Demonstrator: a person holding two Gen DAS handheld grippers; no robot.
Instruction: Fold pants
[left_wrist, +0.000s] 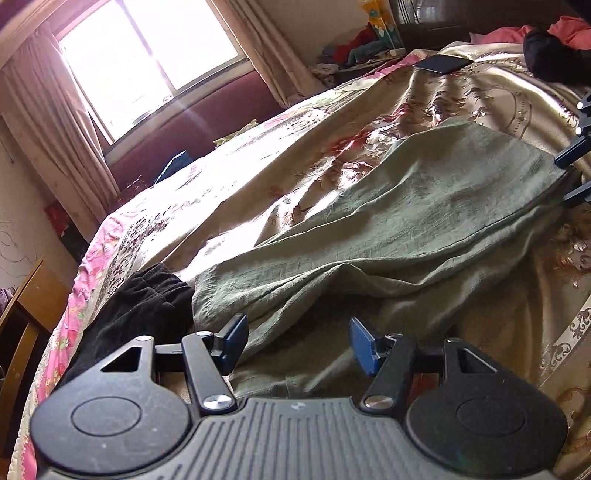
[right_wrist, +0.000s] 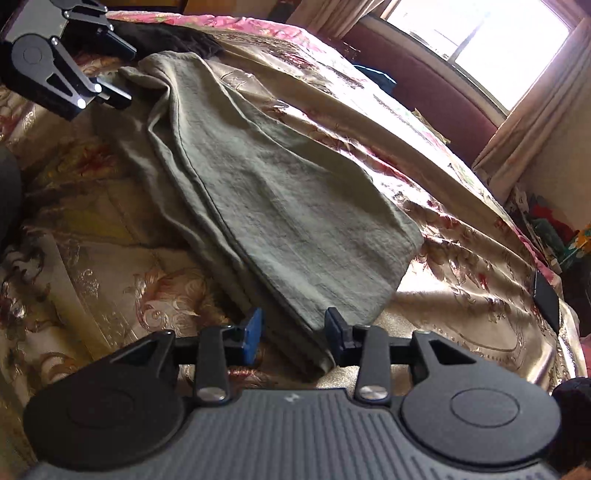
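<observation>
Olive-green pants (left_wrist: 406, 221) lie folded lengthwise on a floral bedspread (left_wrist: 258, 155); they also show in the right wrist view (right_wrist: 266, 192). My left gripper (left_wrist: 297, 345) is open, with its blue pads either side of the pants' near end, low over the cloth. My right gripper (right_wrist: 293, 334) is open, straddling the corner of the other end of the pants. The left gripper appears in the right wrist view (right_wrist: 114, 70) at the far end. The right gripper's fingers (left_wrist: 572, 173) show at the right edge of the left wrist view.
A black garment (left_wrist: 144, 306) lies beside the pants near the left gripper, by the bed's pink edge. A dark phone (left_wrist: 441, 63) lies on the bed, also in the right wrist view (right_wrist: 546, 299). A wooden chair (left_wrist: 26, 317) stands beside the bed. Clothes are piled at the far corner (left_wrist: 554, 40).
</observation>
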